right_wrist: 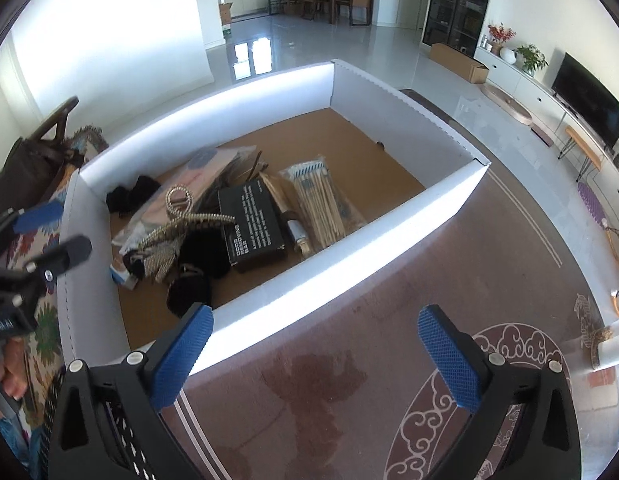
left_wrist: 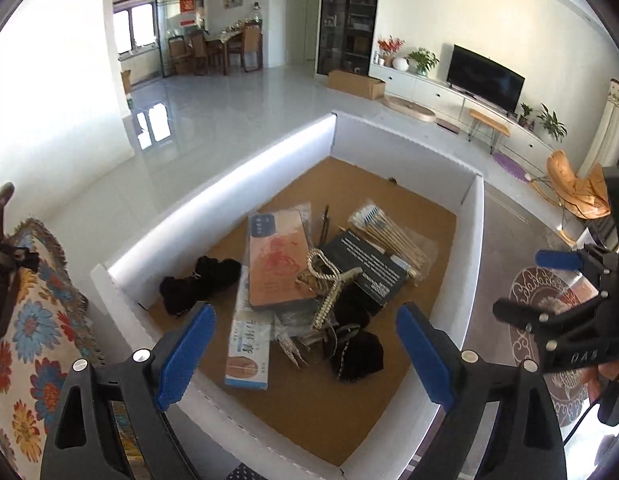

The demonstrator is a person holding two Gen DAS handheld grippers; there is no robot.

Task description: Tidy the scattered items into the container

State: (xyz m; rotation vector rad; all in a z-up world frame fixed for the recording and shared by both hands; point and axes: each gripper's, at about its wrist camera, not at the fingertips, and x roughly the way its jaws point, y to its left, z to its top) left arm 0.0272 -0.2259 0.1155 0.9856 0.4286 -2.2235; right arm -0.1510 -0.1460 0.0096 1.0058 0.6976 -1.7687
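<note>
Both grippers, left [left_wrist: 305, 356] and right [right_wrist: 315, 356], agape and empty over box [left_wrist: 229, 176]; light, soft, slippery clutter [left_wrist: 321, 276], best pinched mid-body.

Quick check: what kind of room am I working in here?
Most likely a home's open living room: a television on a long low cabinet, a dining table with chairs at the far end, and a patterned rug under the white cardboard box.

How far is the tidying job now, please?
Mostly done, it seems. The white cardboard box already holds the black printed carton, the packet of wooden swabs, the pink flat pack and black fluffy pieces. Left tongs and right tongs are open and hold nothing. No loose items show on the rug.
</note>
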